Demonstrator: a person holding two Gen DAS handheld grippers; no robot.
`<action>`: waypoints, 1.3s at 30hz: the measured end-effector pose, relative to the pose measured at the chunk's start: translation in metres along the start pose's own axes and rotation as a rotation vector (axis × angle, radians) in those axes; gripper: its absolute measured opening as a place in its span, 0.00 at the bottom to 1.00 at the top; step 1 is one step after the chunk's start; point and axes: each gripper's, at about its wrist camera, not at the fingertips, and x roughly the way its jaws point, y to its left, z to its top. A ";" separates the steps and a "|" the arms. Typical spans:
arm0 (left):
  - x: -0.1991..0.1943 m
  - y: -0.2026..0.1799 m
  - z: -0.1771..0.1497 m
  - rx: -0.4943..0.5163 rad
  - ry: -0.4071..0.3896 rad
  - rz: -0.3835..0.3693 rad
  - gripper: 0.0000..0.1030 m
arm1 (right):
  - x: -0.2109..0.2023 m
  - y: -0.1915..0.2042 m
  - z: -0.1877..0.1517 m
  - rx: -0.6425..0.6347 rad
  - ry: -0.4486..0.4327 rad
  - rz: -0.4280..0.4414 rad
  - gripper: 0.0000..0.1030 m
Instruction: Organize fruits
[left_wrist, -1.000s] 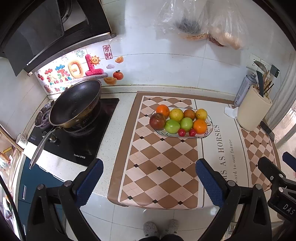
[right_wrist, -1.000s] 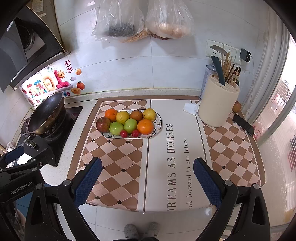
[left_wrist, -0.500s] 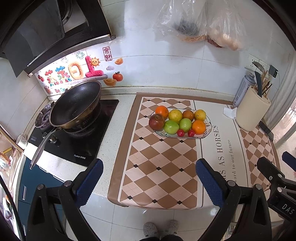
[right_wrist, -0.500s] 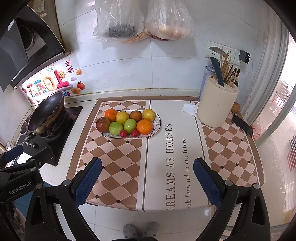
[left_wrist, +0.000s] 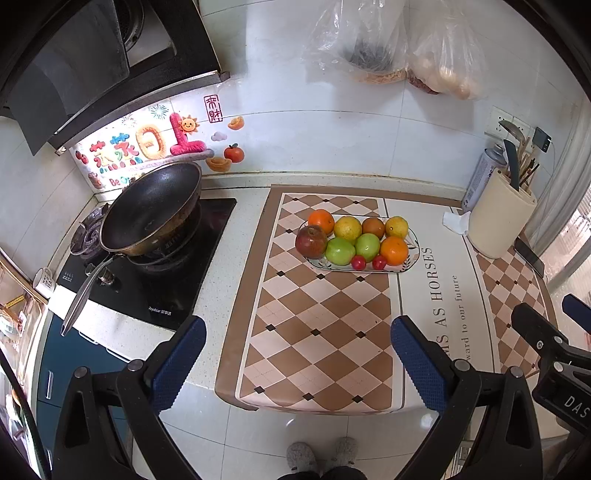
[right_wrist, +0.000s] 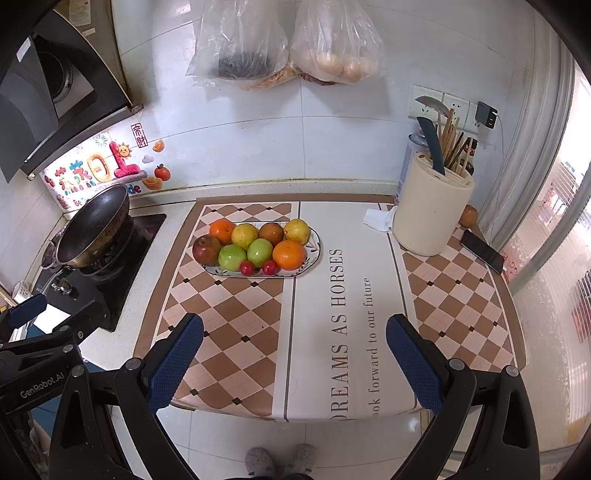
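A: How did the two grippers stand?

B: Both were held above the counter's near edge, well back from the fruit. The left gripper (left_wrist: 297, 352) had its blue pads (left_wrist: 177, 362) spread wide with nothing between them. The right gripper (right_wrist: 293, 350) was the same: jaws wide apart, empty.

A: And the fruit?

B: All on an oval plate (right_wrist: 314, 254) resting on the checked mat (right_wrist: 236, 332), towards the back of the counter. The back row ran orange (right_wrist: 222, 229), yellow citrus (right_wrist: 244, 235), a brownish fruit (right_wrist: 271, 233), another yellow one (right_wrist: 296, 230). In front lay a red apple (right_wrist: 206, 250), two green apples (right_wrist: 232, 257), a second orange (right_wrist: 289, 254), and two small red fruits (right_wrist: 246, 267) at the plate's near rim. They sat packed, touching one another.

A: What else was on the counter?

B: A black wok (left_wrist: 151, 214) on the hob (left_wrist: 155, 288) to the left, apart from the mat. To the right, a cream utensil holder (right_wrist: 432, 214) with a phone (right_wrist: 482, 251) lying near it. Two plastic bags (right_wrist: 284, 44) hung on the tiled wall above. The person's slippers (right_wrist: 282, 459) showed on the floor below.
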 end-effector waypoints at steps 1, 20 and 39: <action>-0.001 0.000 -0.001 0.001 -0.002 -0.001 0.99 | 0.000 0.000 0.000 0.000 0.000 0.000 0.98; -0.011 -0.002 -0.002 0.004 -0.010 -0.012 0.99 | -0.004 -0.001 0.000 -0.002 -0.004 -0.001 0.98; -0.016 -0.001 -0.002 -0.002 -0.021 -0.016 0.99 | -0.015 0.004 0.000 -0.002 -0.010 -0.001 0.98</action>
